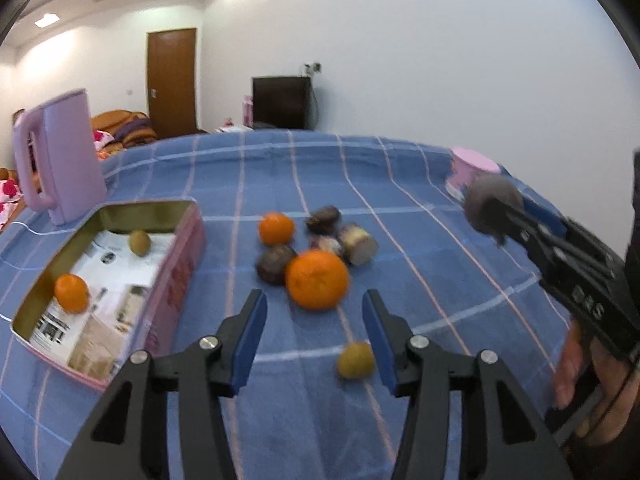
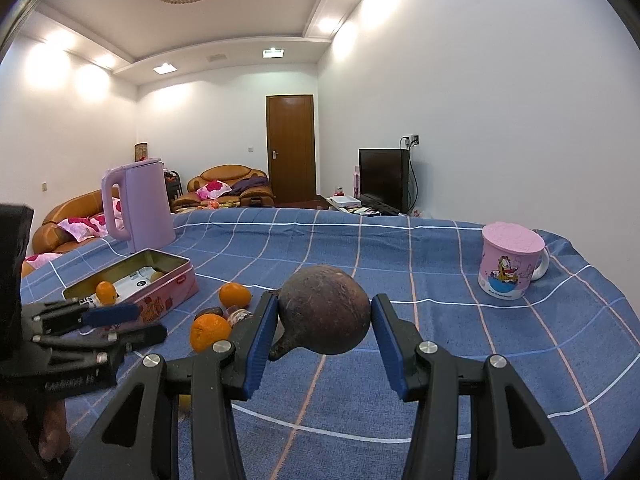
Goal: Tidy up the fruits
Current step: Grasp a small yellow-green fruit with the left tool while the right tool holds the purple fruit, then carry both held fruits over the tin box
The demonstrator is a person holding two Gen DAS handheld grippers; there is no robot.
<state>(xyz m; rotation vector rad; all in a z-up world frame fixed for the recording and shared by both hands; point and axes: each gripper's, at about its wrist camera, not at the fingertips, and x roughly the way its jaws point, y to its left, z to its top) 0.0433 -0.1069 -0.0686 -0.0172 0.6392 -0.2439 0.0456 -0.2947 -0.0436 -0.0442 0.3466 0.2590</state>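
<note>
My left gripper point(image 1: 314, 298) stands open over the blue checked cloth, with nothing between its fingers. Just beyond its tips lies a large orange point(image 1: 317, 279) at the front of a small pile: another orange point(image 1: 276, 228), dark brown fruits point(image 1: 274, 263) and a cut piece point(image 1: 358, 242). A small yellow-green fruit point(image 1: 355, 360) lies by the right finger. The pink tin point(image 1: 188, 240) at the left holds an orange point(image 1: 71, 292) and a kiwi point(image 1: 139, 242). My right gripper point(image 2: 325, 308) is shut on a round dark brown fruit point(image 2: 324, 310), held above the cloth.
A pink kettle point(image 1: 60, 160) stands behind the tin at the table's left edge. A pink cartoon mug point(image 2: 510, 260) with a lid sits at the far right. A hand point(image 1: 576, 372) holds the right gripper at the right. Sofas and a television are beyond the table.
</note>
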